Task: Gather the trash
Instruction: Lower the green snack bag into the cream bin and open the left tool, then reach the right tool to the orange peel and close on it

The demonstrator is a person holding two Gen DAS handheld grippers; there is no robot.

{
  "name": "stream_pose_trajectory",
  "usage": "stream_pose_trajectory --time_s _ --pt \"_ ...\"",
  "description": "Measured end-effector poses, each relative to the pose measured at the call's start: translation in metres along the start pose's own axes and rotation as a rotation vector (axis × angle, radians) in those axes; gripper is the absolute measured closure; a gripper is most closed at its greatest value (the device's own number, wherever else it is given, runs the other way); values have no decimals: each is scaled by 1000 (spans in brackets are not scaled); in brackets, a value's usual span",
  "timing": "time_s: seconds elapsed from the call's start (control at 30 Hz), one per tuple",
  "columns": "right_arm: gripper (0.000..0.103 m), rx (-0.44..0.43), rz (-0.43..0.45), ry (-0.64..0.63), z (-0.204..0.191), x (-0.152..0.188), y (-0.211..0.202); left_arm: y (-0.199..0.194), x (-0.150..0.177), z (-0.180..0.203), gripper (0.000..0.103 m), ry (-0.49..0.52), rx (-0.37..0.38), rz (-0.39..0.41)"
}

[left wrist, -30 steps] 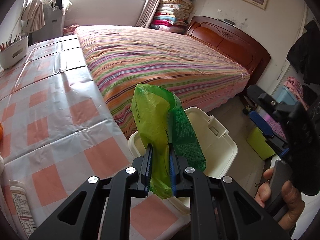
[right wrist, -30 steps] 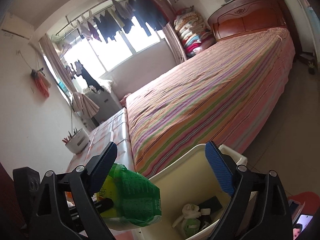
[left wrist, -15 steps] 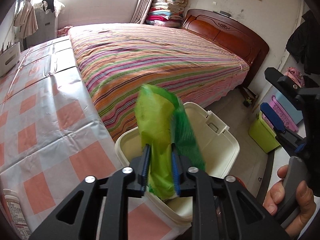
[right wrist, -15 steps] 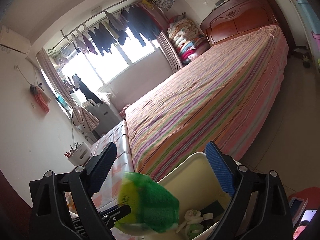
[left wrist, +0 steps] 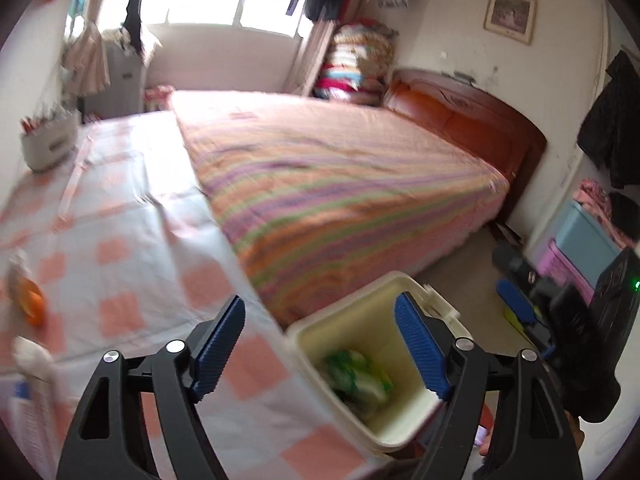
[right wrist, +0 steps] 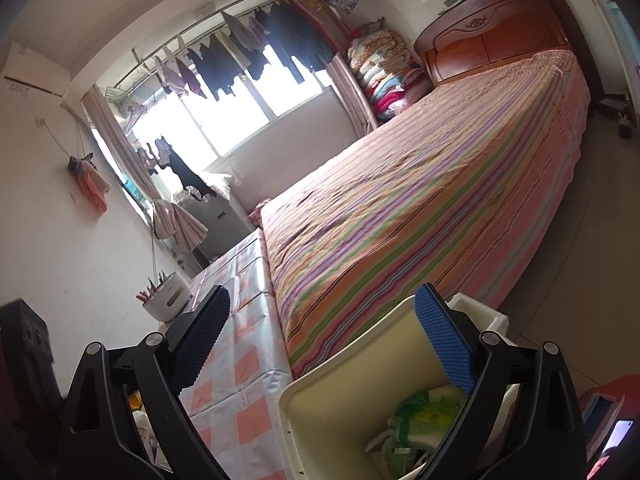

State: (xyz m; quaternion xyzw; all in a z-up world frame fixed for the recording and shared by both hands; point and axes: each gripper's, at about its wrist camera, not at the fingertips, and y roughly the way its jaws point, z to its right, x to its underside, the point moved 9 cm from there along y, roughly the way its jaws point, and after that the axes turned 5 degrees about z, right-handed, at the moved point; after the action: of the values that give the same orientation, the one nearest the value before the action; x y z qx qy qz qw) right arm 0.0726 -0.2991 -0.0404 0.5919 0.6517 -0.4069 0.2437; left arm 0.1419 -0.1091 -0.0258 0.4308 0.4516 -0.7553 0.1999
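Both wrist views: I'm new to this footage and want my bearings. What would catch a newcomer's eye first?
The striped bed fills the room's middle, with a checked table against its side. Nearer, a cream bin stands open at the table's corner, a green bag lying inside. The left gripper hangs over it, jaws opening and empty.

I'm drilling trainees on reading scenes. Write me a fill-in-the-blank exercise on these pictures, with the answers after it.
1. The green bag lies inside the cream ____.
2. The bin stands on the floor between the checked table and the ____ with the striped cover.
3. The left gripper has ____ between its pads, its jaws opening.
4. The right gripper is ____.

Missing words: bin; bed; nothing; open
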Motion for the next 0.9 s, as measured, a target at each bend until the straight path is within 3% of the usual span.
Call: stream_pose_trajectory --time_s 0.17,0.43,0.73,0.9 --pt "11 -23 -32 -47 -25 16 12 -24 -16 -61 21 -34 -118 67" --pt "11 -89 -118 -132 -73 54 34 -57 -27 -161 21 -187 -246 128" --pt "11 -189 -236 -239 -138 103 53 -105 -26 -253 21 -258 -417 203" --pt "11 -227 -289 -268 -155 121 60 -122 -16 -296 21 -326 -462 209"
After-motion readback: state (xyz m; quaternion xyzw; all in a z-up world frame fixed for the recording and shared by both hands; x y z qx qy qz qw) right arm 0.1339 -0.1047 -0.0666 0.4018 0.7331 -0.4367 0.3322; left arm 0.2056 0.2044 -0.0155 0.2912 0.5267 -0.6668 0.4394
